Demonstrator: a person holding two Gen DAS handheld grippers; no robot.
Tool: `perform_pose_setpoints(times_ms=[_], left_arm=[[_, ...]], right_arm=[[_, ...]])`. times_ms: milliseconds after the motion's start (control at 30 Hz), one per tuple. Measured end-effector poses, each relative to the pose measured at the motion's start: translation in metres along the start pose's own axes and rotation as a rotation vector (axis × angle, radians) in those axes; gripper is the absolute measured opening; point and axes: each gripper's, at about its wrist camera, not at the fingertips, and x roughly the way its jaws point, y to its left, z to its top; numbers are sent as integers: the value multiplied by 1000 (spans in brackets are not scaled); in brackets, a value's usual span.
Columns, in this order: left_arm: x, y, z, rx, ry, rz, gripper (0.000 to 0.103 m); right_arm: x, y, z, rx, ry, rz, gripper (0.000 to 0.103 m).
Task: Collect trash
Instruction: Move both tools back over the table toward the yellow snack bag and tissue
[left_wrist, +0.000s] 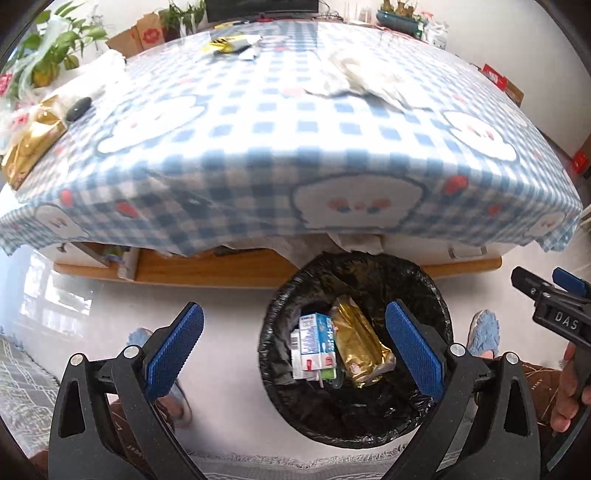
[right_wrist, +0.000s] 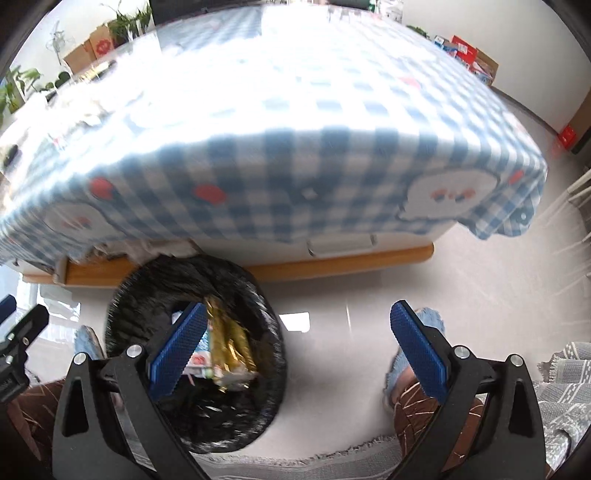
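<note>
Both tools are held low, in front of the counter (left_wrist: 258, 122) and above the floor, and both point down toward the trash bin (left_wrist: 354, 280), which stands on the floor just in front of the counter's near edge. The left tool (left_wrist: 295, 350) has its jaws spread wide and holds nothing; the bin opening lies between and beyond its blue pads (left_wrist: 173, 354). The right tool (right_wrist: 299, 354) is likewise wide open and empty, and sits to the right of the bin, so that only its left pad overlaps the bin (right_wrist: 192, 284) in its own view. The bin is lined with a black bag and already contains a blue-and-white carton (left_wrist: 314, 343) and a gold foil wrapper (left_wrist: 360, 343), lying side by side. The bin's position at the counter edge probably keeps each carry short. Trash remains on the checked tablecloth: a yellow-and-black wrapper (left_wrist: 221, 44) at the far side, crumpled white paper (left_wrist: 354, 79) toward the far right, and a gold foil package (left_wrist: 31, 142) at the left edge beside a dark oval object (left_wrist: 78, 108) of uncertain type. Judged from this layout, a deposit is complete and the task is partly done; the next step calls for raising an open tool to one of the remaining pieces.
</note>
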Motion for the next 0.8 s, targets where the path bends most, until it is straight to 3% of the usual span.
perform_pose_setpoints(times_ms=[400, 800], left_arm=[[-35, 58, 42, -68, -44, 21, 97], [-31, 105, 96, -132, -54, 19, 97]], right_arm=[[-49, 66, 37, -73, -109, 64, 95], [-47, 135, 101, -116, -177, 73, 95]])
